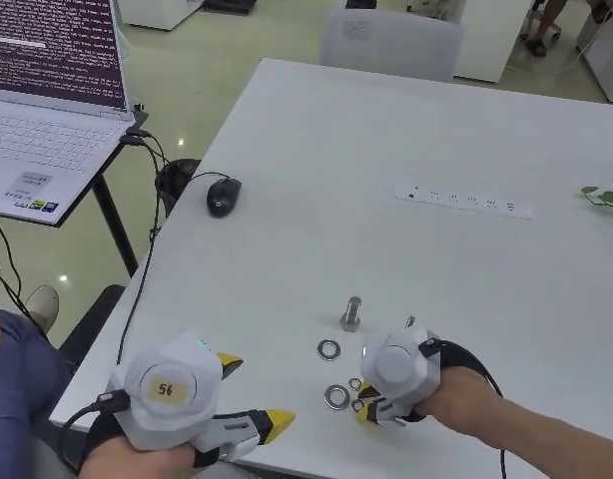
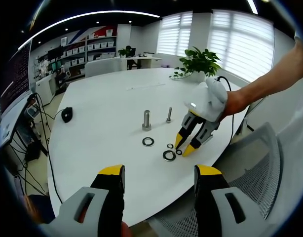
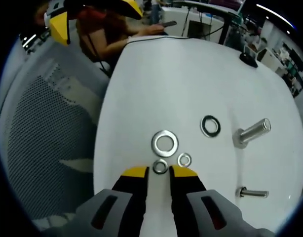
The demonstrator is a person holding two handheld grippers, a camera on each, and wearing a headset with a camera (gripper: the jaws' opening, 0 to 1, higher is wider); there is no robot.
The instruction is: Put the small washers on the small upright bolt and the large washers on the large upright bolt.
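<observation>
the head view looks forward and down from above the near edge of the white table (image 1: 386, 150), far enough back to take in most of its top. the left gripper view sits low just off that same edge, facing across the table along its own jaws toward the windows (image 2: 230, 44). the work lies at middle distance. the right gripper view hangs close over the tabletop, tipped steeply down, facing the side where the mouse (image 1: 223, 196) lies. all three share one patch: the washers (image 3: 165, 143), the large bolt (image 1: 351, 313) and the small bolt (image 1: 410, 322).
</observation>
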